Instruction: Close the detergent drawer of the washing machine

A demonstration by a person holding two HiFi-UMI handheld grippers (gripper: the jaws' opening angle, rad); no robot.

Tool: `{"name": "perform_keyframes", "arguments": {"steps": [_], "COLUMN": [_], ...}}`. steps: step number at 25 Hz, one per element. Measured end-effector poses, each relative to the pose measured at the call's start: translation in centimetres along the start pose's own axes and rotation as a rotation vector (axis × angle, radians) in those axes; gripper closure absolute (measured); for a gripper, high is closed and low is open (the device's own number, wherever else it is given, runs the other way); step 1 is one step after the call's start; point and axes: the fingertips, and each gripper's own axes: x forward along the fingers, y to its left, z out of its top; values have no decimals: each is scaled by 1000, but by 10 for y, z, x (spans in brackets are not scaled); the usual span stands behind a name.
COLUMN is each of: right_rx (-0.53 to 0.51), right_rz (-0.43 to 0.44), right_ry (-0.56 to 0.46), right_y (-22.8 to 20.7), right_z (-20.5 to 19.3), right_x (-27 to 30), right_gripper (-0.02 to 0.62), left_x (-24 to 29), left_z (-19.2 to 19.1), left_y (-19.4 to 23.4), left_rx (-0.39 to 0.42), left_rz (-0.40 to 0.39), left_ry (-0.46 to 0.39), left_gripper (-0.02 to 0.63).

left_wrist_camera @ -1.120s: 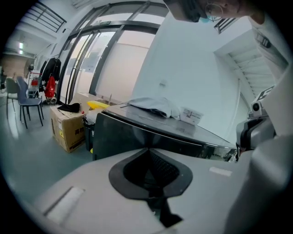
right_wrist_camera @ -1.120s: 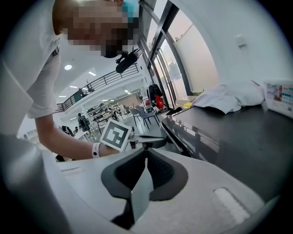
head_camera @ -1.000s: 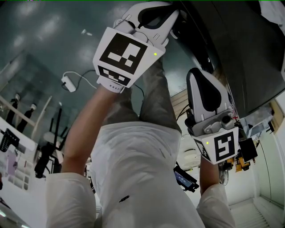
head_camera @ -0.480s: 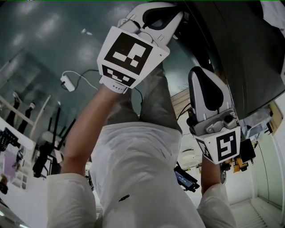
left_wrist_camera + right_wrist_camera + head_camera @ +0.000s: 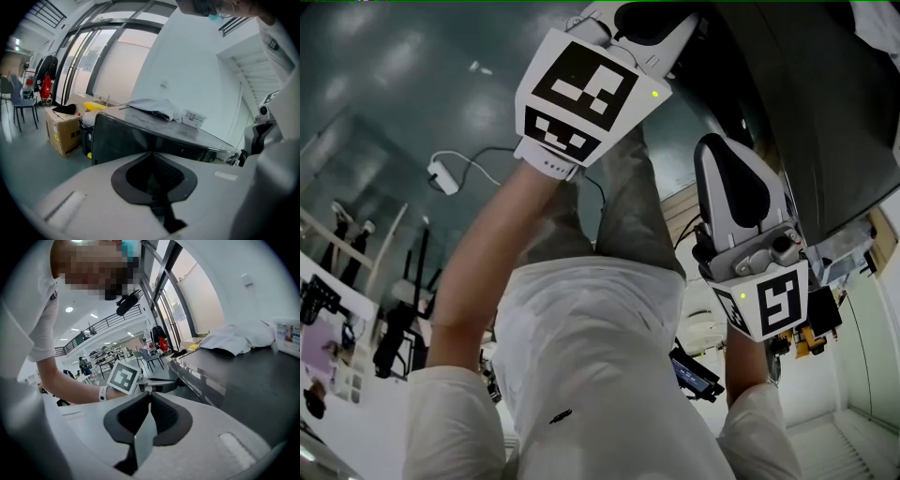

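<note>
The washing machine (image 5: 825,112) is a dark glossy body at the upper right of the head view. I cannot make out its detergent drawer in any view. My left gripper (image 5: 652,23) is raised at the top, its tip against the machine's front edge, and its jaws are shut on nothing. In the right gripper view the left gripper's marker cube (image 5: 124,377) shows beside the machine's top (image 5: 243,371). My right gripper (image 5: 736,183) hangs lower right, close under the machine, also shut and empty. The left gripper view faces the machine's dark panel (image 5: 122,138).
A white cloth (image 5: 239,338) and a small labelled box (image 5: 193,119) lie on the machine's top. A cardboard box (image 5: 63,131) and a chair (image 5: 21,105) stand on the floor beyond. A white cable with a plug (image 5: 445,173) lies on the green floor.
My left gripper has shifted slightly up and to the right, closer to the machine's edge. The right gripper has barely moved.
</note>
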Motion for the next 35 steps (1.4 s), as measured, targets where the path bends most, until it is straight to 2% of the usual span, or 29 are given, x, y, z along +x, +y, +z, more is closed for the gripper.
{"name": "perform_keyframes", "arguments": {"steps": [7,18,23,26,35], "right_rx": [-16,-41,-48,-55,-81], "right_rz": [-15,-50,-68,-79,-113], "right_ry": [-6,-50,-70,-80,-123], "right_y": [9,20,24,27,37], "right_z": [7,23,28,31,49], "right_x": [3,-9,-20,-25,-47], "right_gripper": [575,575,576,575,577], "left_x": [-2,-18,-34,-43,-82], "left_z": [-1,-1,6,11,38], "left_y": [3,10,-3,-15,-38], "left_rx": [10,-17,-10,25,62], "left_rz": [-28,15,5,-12,-16], "left_ry": [16,53,59,63,20], "left_gripper": [586,588,588,588,588]}}
